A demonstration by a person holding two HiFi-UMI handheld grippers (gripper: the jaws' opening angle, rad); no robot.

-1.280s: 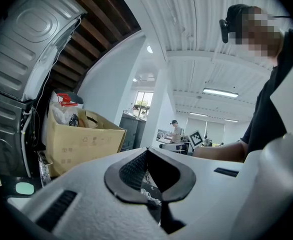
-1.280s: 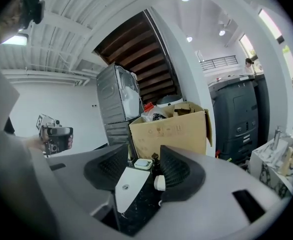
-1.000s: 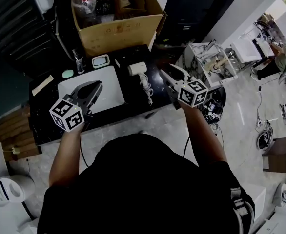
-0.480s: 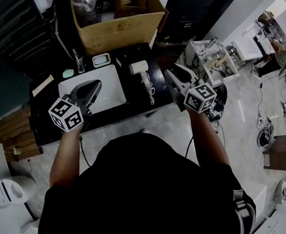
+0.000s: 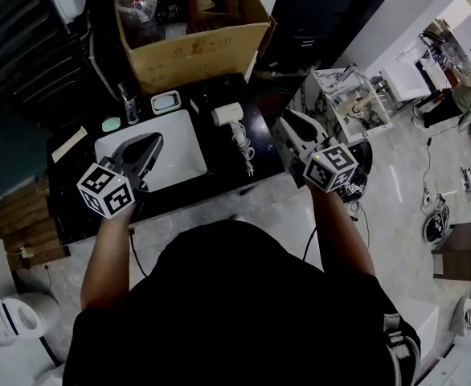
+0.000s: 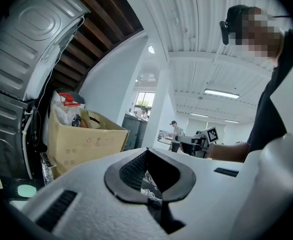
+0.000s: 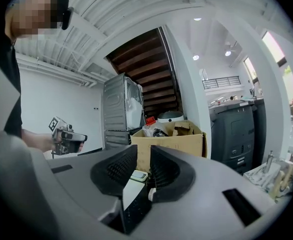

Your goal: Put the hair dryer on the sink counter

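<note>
Glossy black counter (image 5: 71,207), white rectangular basin (image 5: 183,147), white hair dryer (image 5: 227,114), curly cord (image 5: 242,145).

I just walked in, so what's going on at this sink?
A person stands at the black sink counter holding a hand-held gripper in each hand. The white hair dryer already lies on the counter, right of the basin. Both are empty: the left hand-held gripper hangs over the basin, and the right hand-held gripper, near the counter's right end, has just closed its jaws on nothing.
</note>
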